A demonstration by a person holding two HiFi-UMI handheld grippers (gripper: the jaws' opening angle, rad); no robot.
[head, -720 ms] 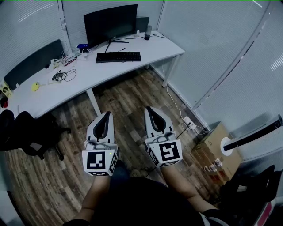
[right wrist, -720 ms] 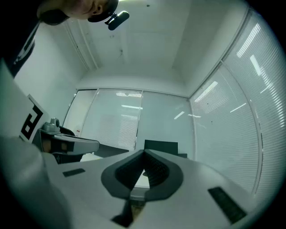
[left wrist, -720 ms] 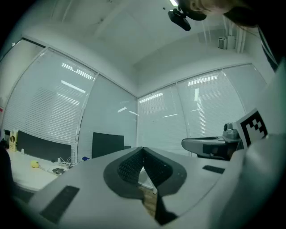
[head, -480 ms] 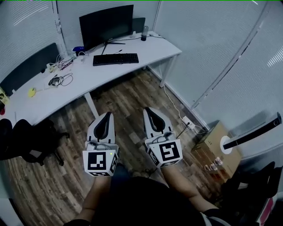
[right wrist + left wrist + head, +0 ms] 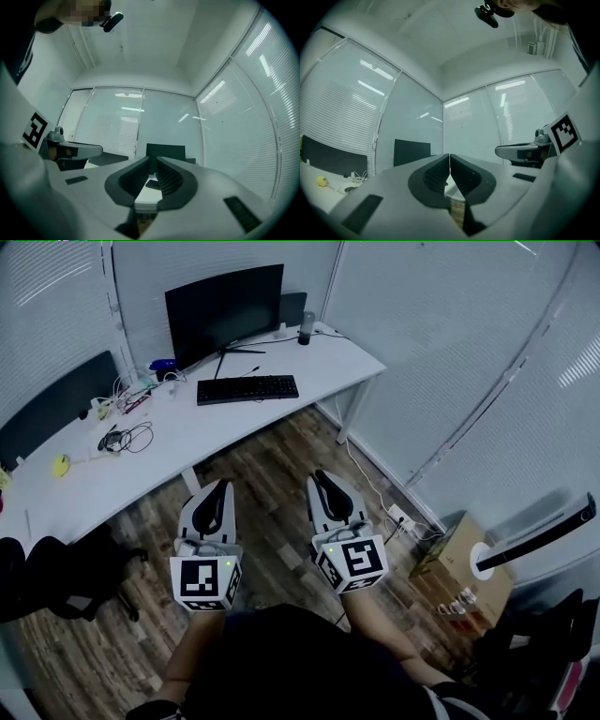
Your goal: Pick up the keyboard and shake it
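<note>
On the white counter (image 5: 192,423) at the far side of the room, the black keyboard (image 5: 247,389) lies flat just in front of the dark monitor (image 5: 223,304). Nothing touches it, and it is well apart from both grippers. Left of the keyboard there is a tangle of cables (image 5: 129,435), and further left a small yellow object (image 5: 61,465). A dark cup (image 5: 306,329) stands near the counter's back edge, to the right of the monitor.

Both grippers are held low, close to the person's body and above the wooden floor (image 5: 272,451), side by side and pointing toward the counter. The left gripper (image 5: 218,491) has its jaws pressed together, with nothing between them. The right gripper (image 5: 323,482) also has its jaws closed (only a thin slit shows at the tips), and it holds nothing.

A cardboard box (image 5: 464,559) stands on the floor to the right, near the glass wall, and a black chair (image 5: 52,568) is at the left under the counter's edge.
</note>
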